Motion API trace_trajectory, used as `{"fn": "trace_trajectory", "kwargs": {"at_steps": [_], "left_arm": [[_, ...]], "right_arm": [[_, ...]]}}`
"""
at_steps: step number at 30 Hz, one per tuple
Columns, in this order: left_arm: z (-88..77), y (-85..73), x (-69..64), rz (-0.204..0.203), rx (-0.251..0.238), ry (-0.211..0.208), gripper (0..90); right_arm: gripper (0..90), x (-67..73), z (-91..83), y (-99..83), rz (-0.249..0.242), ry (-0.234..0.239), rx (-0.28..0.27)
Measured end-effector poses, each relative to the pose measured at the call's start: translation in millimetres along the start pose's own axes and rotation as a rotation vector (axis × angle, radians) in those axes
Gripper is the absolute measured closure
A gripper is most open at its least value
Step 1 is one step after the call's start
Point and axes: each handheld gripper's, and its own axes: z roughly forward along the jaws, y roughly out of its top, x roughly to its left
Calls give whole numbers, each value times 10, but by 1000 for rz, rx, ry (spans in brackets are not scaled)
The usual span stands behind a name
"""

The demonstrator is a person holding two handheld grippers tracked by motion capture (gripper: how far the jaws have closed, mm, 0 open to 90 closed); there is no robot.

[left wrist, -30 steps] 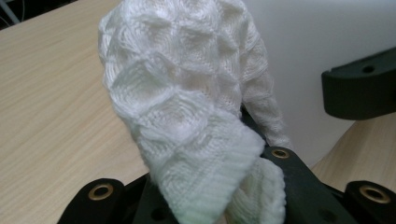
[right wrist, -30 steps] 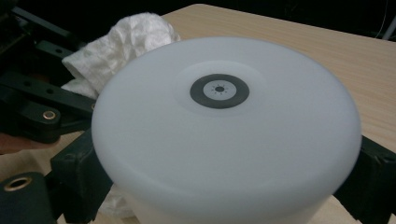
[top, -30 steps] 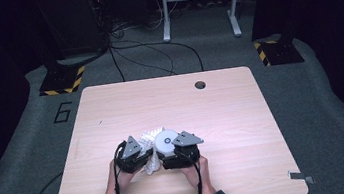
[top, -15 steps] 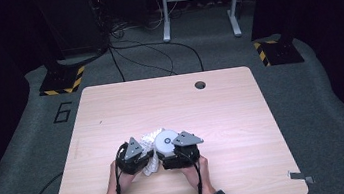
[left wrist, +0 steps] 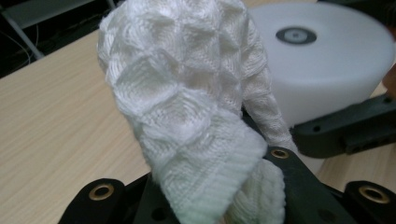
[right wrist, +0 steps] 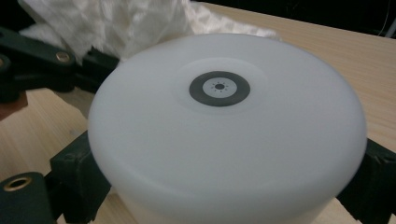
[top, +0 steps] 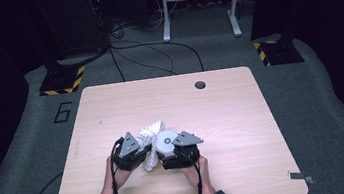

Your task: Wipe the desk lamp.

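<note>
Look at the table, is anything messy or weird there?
A little. The white knitted cloth is bunched and crumpled, not flat: the left gripper pinches one edge, and the rest flops against the round white lamp. The right gripper clamps the lamp's sides. Nothing looks spilled or broken.

one knit cloth [left wrist: 187, 107], one white lamp [right wrist: 224, 135], two tongs [top: 139, 154]

Probably a lab: dark curtains; hazard-striped stand bases [top: 62, 81]; floor cables [top: 154, 54]; numbered grey carpet [top: 62, 112]
</note>
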Motion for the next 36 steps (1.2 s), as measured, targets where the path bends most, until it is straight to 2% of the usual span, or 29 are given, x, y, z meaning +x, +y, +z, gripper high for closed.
{"fn": "trace_trajectory", "kwargs": {"at_steps": [5,6,8,14,23,24,29,31,33,36], "left_arm": [[71,-118,-28,-14,17,0,783],[74,-134,-29,-16,28,-12,782],[93,-175,-51,-16,31,0,782],[105,-271,-114,-20,56,-16,782],[83,-383,-297,-23,68,-13,777],[84,-395,-322,-14,64,-4,776],[64,-432,-441,-7,72,-14,776],[71,-445,-488,-1,66,-1,776],[64,-446,-513,0,72,-13,776],[69,-450,-558,5,62,-7,776]], "right_arm": [[75,0,4,-2,-2,0,-1],[75,-6,4,-2,-10,1,-1],[75,-5,5,-3,-10,0,-1],[75,-2,8,-5,-7,-1,-2],[75,-2,8,-8,-7,-1,0],[75,-2,8,-8,-7,-1,1],[75,-2,9,-8,-10,-1,2],[75,5,12,-7,0,-4,-2],[75,4,11,-8,-1,-4,-1],[75,4,11,-8,-2,-4,0]]}}
